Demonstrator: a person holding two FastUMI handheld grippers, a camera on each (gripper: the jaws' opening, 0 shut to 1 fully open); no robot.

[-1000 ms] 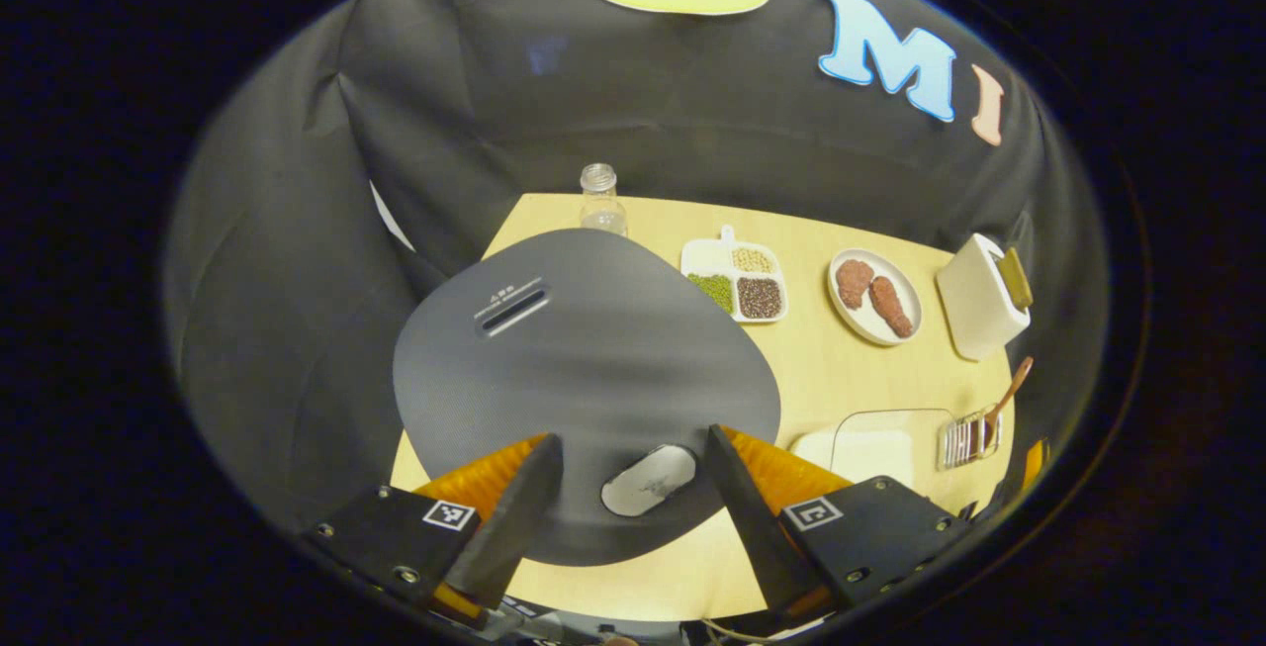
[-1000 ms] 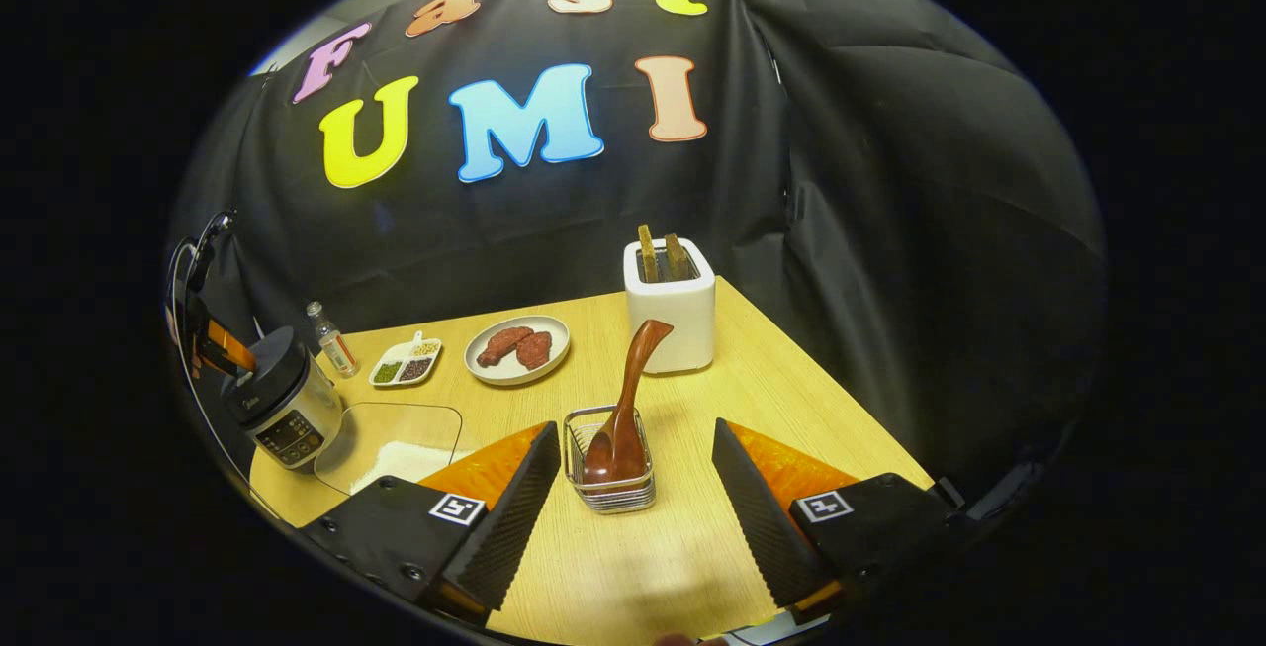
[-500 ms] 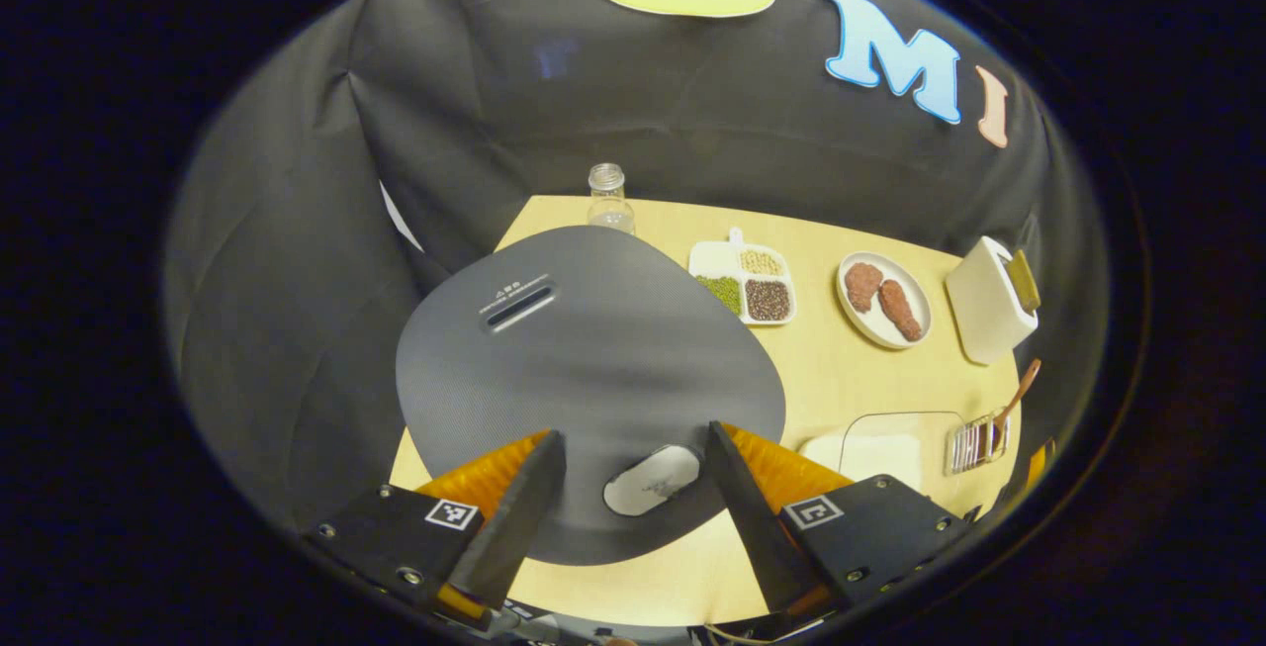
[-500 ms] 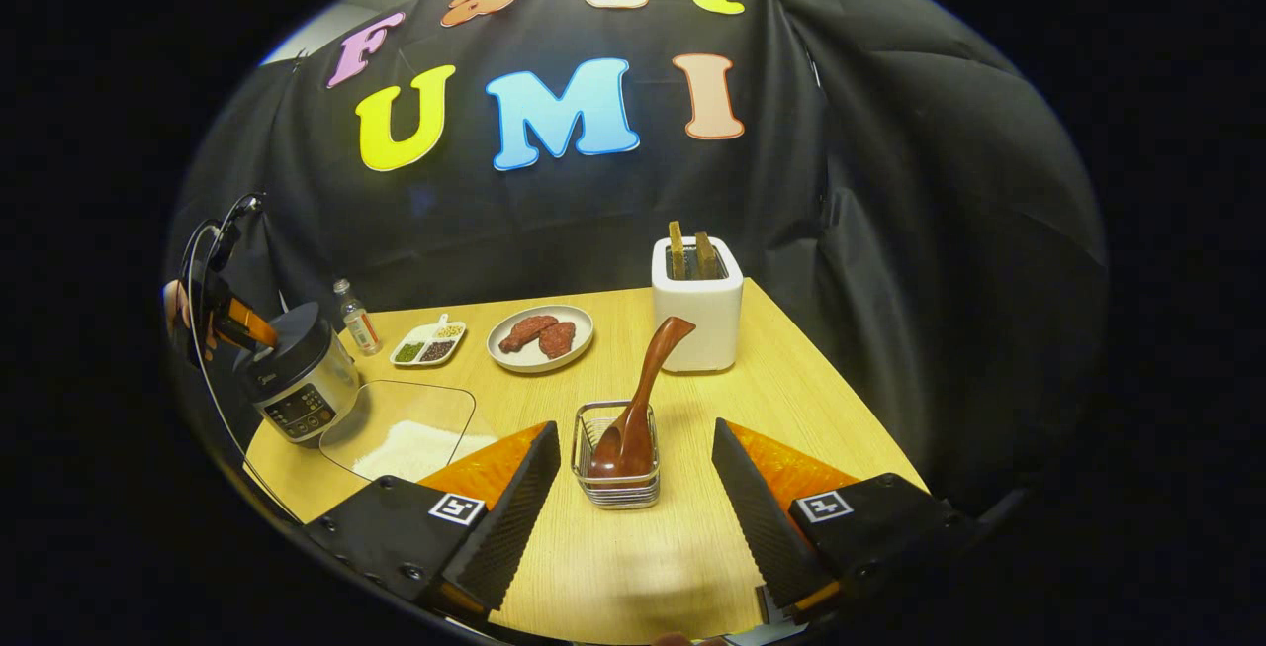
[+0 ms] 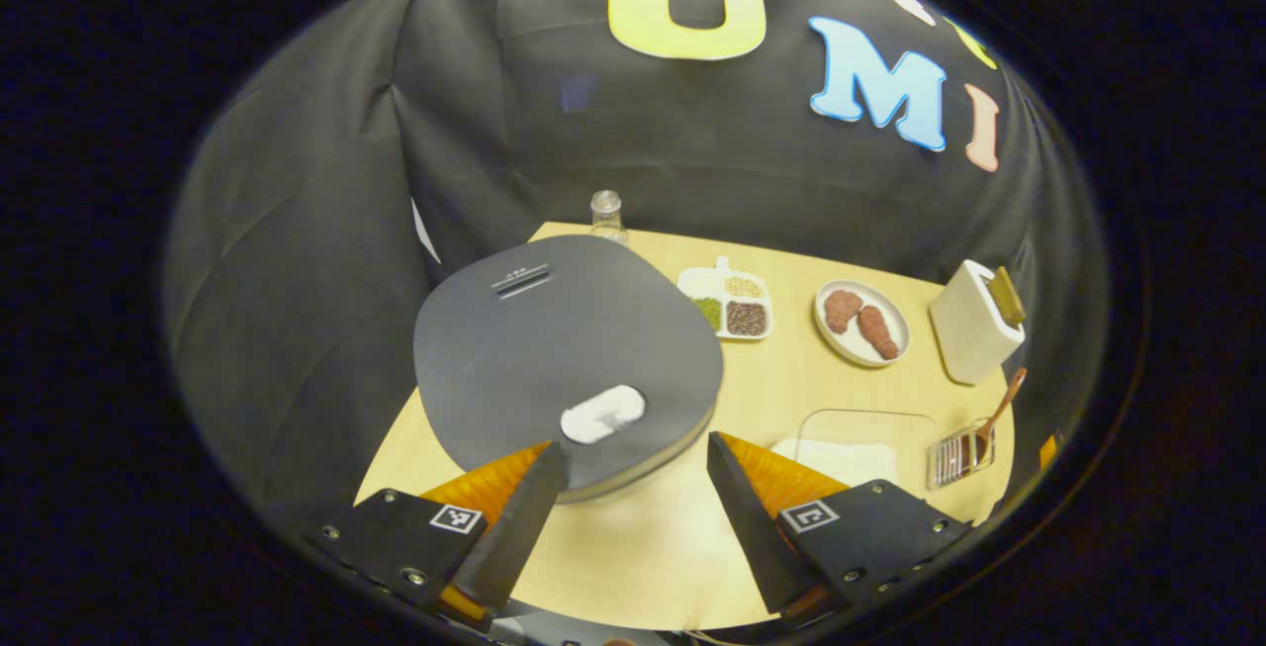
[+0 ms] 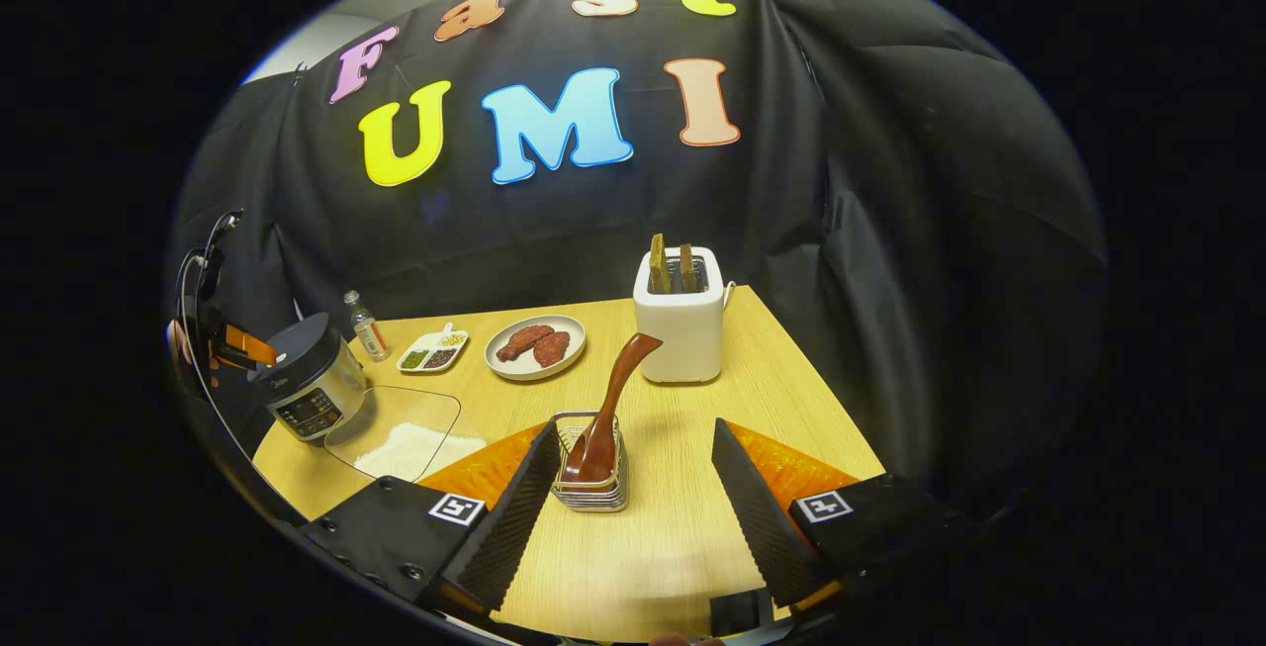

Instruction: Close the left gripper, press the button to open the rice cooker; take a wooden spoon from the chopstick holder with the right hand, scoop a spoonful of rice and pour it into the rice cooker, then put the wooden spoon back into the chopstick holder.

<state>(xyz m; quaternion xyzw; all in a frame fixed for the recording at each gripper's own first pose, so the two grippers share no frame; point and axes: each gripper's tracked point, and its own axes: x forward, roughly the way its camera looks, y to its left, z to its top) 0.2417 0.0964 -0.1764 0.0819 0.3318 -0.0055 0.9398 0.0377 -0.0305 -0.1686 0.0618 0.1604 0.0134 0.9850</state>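
**Cooker lid shut, spoon untouched, both grippers spread**

Start with the table: it carries everything in play. At its left end stands the rice cooker, lid down, with the pale release button near the front edge of the lid. Your left gripper hangs above and just in front of that edge with its fingers wide apart, holding nothing. Close them before you press; a closed tip should land squarely on the button, which looks rigid and should need a firm, straight push.

Next to the cooker lies the clear tray of rice. Loose grains will spill easily, so I judge a level carry necessary.

Your right gripper is likewise spread and empty, low over the table, with the wire chopstick holder just inside its left finger. The holder looks light and may slide or tip if nudged.

The wooden spoon stands in it, bowl down, handle leaning up and to the right. It appears stiff, light and smooth. Take it on the upper handle, clear of the wire rim, and lift along its lean.
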